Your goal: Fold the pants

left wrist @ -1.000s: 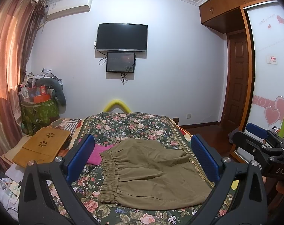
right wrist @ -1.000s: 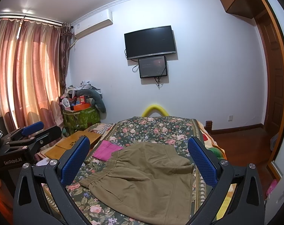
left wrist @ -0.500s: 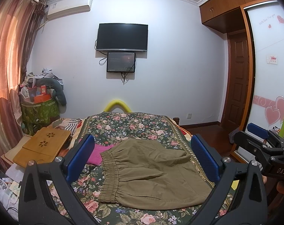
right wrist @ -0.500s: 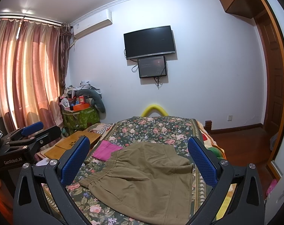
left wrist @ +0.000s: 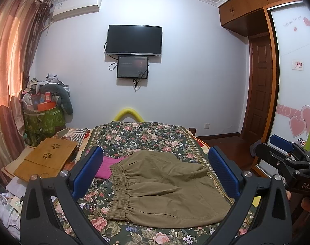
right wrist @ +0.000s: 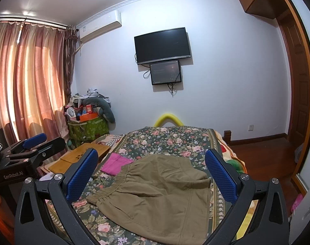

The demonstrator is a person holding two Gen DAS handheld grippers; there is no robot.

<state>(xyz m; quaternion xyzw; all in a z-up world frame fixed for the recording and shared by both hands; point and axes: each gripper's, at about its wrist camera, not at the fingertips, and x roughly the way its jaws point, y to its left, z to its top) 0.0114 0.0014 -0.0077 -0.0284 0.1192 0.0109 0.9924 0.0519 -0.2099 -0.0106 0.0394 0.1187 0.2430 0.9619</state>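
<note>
Closest to us are our two tools. Our left gripper [left wrist: 155, 171] has its fingers [left wrist: 87, 171] spread wide apart and holds nothing. Our right gripper [right wrist: 153, 175] is spread just as wide, and it is empty too. Both hang in the air above the near end of the bed [left wrist: 138, 136], not touching any cloth.

Just past them lie the pants [left wrist: 165, 185], in the middle of the bed. They are a brownish green. The stretchy waistband [left wrist: 119, 187] is at 9 o'clock of the pile, and it is all scrunched up. The cloth looks already bunched or folded over once, with a loose flap sticking up at 2 o'clock. We cannot tell where the legs end.

A pink cloth [left wrist: 107, 166] peeks out from under the pants at 10 o'clock. If we grab near the waistband, we think we might pinch the pink cloth too and drag it along. The pants are soft and floppy, so a grab on only one layer could pull the pile open. The right edge lies near the side of the bed and could slip off.

Farther away, a wooden tray [left wrist: 46, 160] sits at 9 o'clock.
</note>
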